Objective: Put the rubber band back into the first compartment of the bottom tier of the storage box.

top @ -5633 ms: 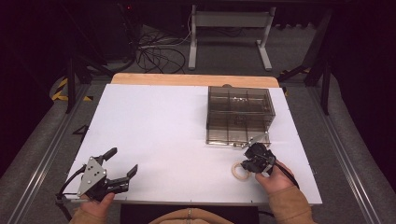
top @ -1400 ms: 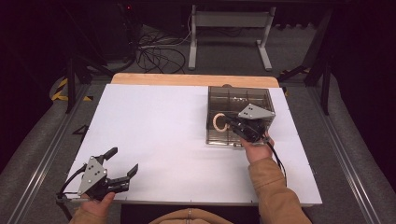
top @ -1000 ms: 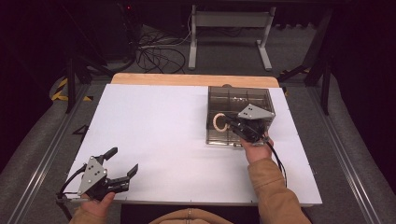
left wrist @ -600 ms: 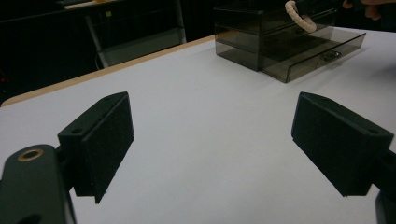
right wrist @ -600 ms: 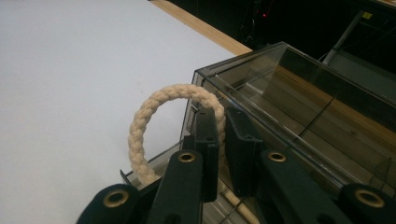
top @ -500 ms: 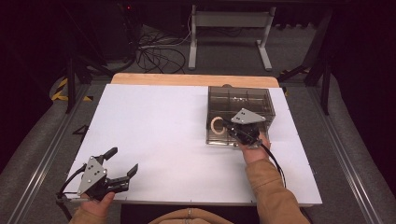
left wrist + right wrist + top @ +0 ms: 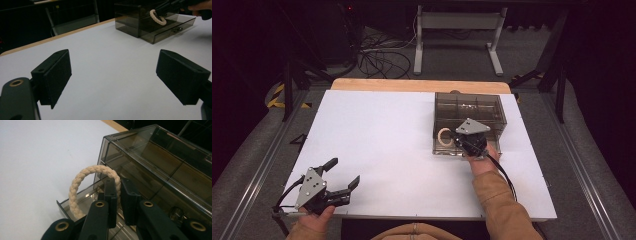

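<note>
Clearly cream braided rope ring (image 7: 82,185), round, upright, thick-stranded, pinched by right gripper (image 7: 119,192)

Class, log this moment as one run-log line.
right gripper: shut on cream braided rope ring | over open drawer of smoky plastic box | left gripper: open, idle

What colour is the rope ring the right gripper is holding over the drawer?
Cream, off-white twisted cord; the rope ring shows best in the right gripper view.

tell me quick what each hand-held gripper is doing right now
Left hand-held gripper: open, holding nothing.
Right hand-held gripper: shut on the rope ring, over the open drawer.
</note>
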The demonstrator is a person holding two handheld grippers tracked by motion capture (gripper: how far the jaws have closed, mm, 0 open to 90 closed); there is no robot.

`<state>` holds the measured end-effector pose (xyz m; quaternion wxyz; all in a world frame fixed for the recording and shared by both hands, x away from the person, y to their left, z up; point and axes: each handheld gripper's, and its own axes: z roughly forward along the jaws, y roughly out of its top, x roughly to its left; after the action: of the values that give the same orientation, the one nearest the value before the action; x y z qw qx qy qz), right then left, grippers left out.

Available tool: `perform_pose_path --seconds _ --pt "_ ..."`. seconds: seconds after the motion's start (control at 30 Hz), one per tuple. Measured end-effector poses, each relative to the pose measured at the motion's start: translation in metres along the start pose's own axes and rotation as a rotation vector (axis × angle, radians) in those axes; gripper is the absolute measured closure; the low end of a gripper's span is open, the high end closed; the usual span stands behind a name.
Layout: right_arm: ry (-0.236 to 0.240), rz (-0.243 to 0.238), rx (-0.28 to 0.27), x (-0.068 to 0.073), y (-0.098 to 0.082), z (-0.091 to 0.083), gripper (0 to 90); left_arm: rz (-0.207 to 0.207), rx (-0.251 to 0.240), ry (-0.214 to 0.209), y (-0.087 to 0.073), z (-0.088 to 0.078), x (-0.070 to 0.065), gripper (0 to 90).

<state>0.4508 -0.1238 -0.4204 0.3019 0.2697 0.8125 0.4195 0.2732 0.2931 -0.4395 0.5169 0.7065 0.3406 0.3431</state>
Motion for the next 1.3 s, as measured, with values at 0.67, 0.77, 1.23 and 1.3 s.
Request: perform_pose_path --seconds 0.67,0.77,1.23,1.3 --pt "-0.02 -0.008 0.051 0.003 -0.008 0.013 84.0 0.002 0.0 -0.001 0.0 0.0 0.0 13.5" --pt "-0.019 -0.013 0.059 0.004 -0.009 0.015 84.0 0.002 0.001 -0.001 0.0 0.0 0.0 13.5" --pt "-0.018 -0.011 0.087 0.005 -0.013 0.02 83.9 0.002 0.0 -0.002 0.0 0.0 0.0 13.5" --pt "-0.013 -0.007 0.095 0.006 -0.013 0.021 83.8 0.002 0.0 -0.001 0.0 0.0 0.0 13.5"
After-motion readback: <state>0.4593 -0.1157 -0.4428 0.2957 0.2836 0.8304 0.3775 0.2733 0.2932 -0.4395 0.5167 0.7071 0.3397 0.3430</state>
